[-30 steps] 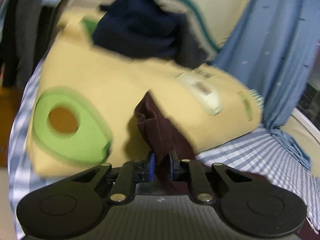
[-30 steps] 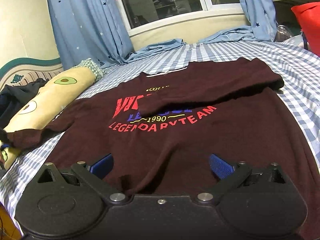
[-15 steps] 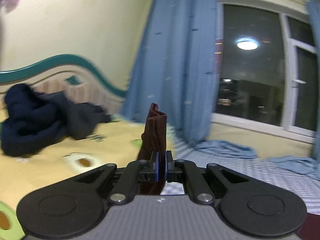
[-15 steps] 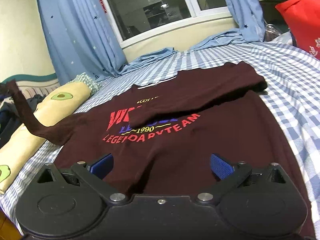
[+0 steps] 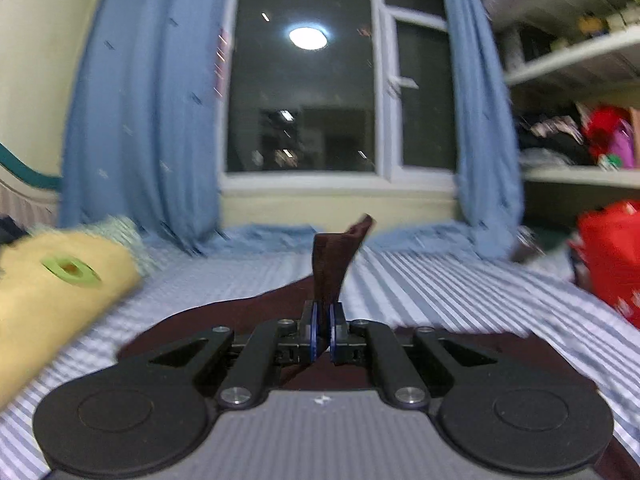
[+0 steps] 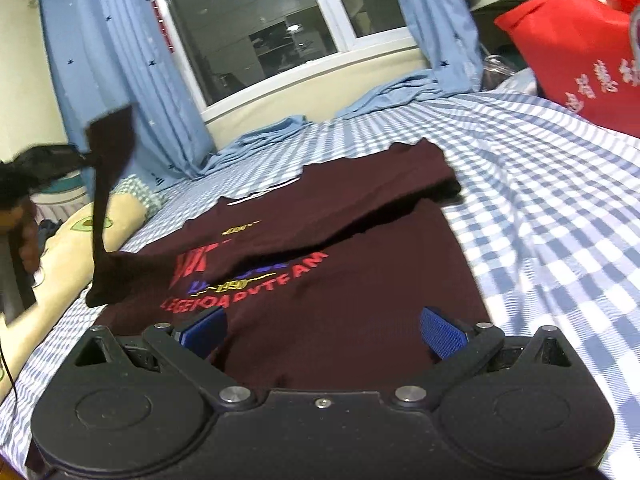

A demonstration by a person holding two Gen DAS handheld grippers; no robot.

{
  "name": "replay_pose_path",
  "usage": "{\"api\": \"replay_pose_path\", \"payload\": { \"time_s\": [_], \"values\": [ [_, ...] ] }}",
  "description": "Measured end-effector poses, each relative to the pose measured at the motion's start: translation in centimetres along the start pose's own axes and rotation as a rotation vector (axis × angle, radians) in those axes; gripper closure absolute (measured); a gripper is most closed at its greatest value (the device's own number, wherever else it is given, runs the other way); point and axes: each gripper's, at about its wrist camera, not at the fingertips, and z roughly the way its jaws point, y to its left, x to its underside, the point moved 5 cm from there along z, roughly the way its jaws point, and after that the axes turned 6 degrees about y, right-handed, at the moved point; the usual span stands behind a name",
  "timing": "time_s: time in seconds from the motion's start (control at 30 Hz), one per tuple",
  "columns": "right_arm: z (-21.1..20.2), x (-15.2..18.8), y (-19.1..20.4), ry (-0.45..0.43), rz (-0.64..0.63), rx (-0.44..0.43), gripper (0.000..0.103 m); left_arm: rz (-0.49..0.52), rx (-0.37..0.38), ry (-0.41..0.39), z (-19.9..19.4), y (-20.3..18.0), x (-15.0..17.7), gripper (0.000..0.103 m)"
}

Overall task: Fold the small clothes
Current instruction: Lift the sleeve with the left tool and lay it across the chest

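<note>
Over on the bed (image 6: 552,184), a dark maroon shirt (image 6: 360,280) with red and yellow lettering is spread out flat, front side up, collar pointing toward the window (image 6: 256,28). The sleeve on the right side of the shirt (image 6: 344,204) is already folded in across the chest, lying diagonally over the print.

The left gripper (image 5: 323,334) has its fingers clenched tight on the end of the other sleeve (image 5: 334,264), with the cuff sticking up out of the pads. From the right wrist view you can see that sleeve (image 6: 105,184) pulled up off the bed into a steep strip, its base attached at the shoulder near the avocado-print pillow (image 6: 76,248). The gripper holding it is just a dark blur at the left edge there, so don't ask me for detail.

The right gripper (image 6: 320,332) has its fingers spread wide with nothing between them, hovering low over the hem end of the shirt.

So my read: this is the second sleeve fold, mid-carry. Next move probably means swinging that sleeve across the chest so it lands on or near the first one, then letting go only once the fabric is lying down flat, otherwise it'll flop back or bunch up. The right one looks well placed to pin the body or grab the hem for the bottom-up fold after that. Main risk I'd guess is dragging the whole shirt sideways on the sheet if the pull is too strong.
</note>
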Motion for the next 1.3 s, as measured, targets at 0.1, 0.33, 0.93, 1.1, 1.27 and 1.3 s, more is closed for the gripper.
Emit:
{"api": "replay_pose_path", "payload": {
  "time_s": [0.1,0.33,0.93,1.1,1.27,1.3],
  "values": [
    [-0.2,0.1,-1.0,-0.002,0.020,0.014,0.001,0.006,0.054,0.080,2.2,-3.2,2.8,0.100],
    [0.1,-0.1,-1.8,0.001,0.012,0.029,0.000,0.034,0.163,0.222,2.7,-4.4,8.0,0.103],
    [8.2,-5.5,5.2,0.069,-0.191,-0.034,0.000,-0.065,-0.283,0.270,1.5,13.6,6.4,0.002],
    [13.3,-6.8,8.5,0.067,-0.206,-0.017,0.000,-0.052,-0.473,0.308,8.8,21.8,4.9,0.007],
    [17.3,-5.8,9.8,0.097,-0.254,0.064,0.000,-0.068,-0.456,0.379,15.0,24.8,5.1,0.015],
    [17.8,-5.5,9.8,0.108,-0.259,0.069,0.000,-0.060,-0.467,0.392,15.8,25.0,5.3,0.016]
  ]
}}
